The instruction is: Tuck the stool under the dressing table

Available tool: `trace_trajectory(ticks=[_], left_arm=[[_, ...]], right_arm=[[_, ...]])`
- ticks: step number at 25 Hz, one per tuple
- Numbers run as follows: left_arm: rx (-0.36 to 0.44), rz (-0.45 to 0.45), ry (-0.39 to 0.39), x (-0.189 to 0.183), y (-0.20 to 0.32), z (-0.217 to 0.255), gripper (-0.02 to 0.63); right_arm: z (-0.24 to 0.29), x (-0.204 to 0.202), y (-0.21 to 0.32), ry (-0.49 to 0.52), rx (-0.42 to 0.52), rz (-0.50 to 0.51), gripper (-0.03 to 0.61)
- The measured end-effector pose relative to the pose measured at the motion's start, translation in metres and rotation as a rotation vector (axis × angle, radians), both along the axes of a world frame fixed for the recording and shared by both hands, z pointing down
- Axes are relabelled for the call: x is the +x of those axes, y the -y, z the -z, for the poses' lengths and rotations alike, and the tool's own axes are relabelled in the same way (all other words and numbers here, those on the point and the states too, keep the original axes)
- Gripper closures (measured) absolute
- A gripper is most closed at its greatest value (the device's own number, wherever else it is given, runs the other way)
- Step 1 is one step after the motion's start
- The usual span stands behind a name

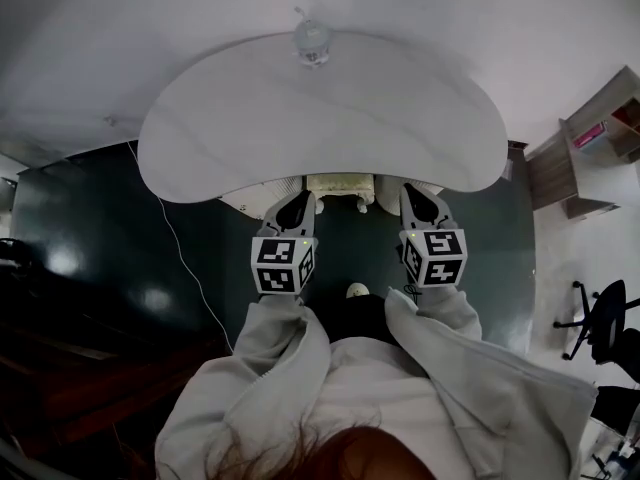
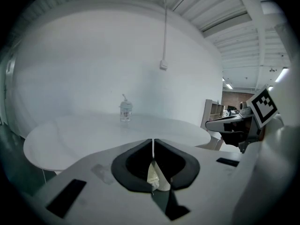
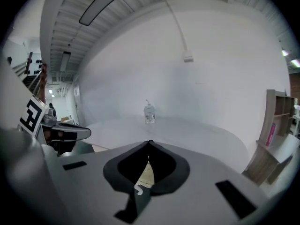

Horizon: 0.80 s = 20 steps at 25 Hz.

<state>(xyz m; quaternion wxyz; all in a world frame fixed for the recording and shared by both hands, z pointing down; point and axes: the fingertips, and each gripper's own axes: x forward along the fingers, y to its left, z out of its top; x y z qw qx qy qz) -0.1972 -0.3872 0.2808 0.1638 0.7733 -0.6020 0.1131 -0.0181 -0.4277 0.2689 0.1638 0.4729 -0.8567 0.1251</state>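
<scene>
Gripping now: nothing. The left gripper (image 2: 153,143) has its jaws pressed together with only a hairline seam between them, and the right gripper (image 3: 149,144) is likewise closed and empty.
Stool position: the stool (image 1: 340,184) sits between the two grippers, just beyond and below their tips. Only a pale strip of its seat and part of one leg show, under the near edge of the tabletop (image 1: 230,118).
Task progress: it looks mostly tucked in already, though how deep it sits cannot be told.
Ahead of the grippers: the white curved tabletop, with a small clear bottle (image 1: 312,43) at its far edge, well clear of both.
Likely weight: probably light to moderate, manageable with two grippers.
Likely stiffness: the frame should be rigid, and the pale seat may be padded and give a little under pressure.
Floor: the dark, glossy floor (image 1: 90,228) suggests the legs would slide rather than catch.
Where to hold: the seat's near rim, one gripper on each side, pushing evenly so it goes in straight.
Risk: pushing on one side only could swing it against a table leg, and a cable (image 1: 185,258) trails on the floor off to the left gripper's outer side.
</scene>
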Motion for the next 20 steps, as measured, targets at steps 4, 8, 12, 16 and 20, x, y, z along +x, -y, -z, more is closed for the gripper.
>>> trace_trajectory(ticks=[4, 8, 12, 16, 20], left_arm=[[0.045, 0.022, -0.024, 0.009, -0.005, 0.012, 0.589], [0.063, 0.02, -0.019, 0.019, -0.011, 0.014, 0.589], [0.079, 0.019, 0.015, 0.021, -0.015, 0.017, 0.589], [0.084, 0.016, 0.018, 0.022, -0.017, 0.019, 0.589], [0.089, 0.004, 0.017, 0.028, -0.018, 0.018, 0.589]], right_arm=[[0.01, 0.007, -0.007, 0.015, 0.016, 0.037, 0.528], [0.011, 0.012, -0.016, 0.024, 0.017, 0.043, 0.529], [0.013, 0.017, -0.024, 0.034, 0.019, 0.043, 0.529], [0.011, 0.019, -0.03, 0.039, 0.0, 0.045, 0.529], [0.007, 0.015, -0.033, 0.046, -0.006, 0.053, 0.529]])
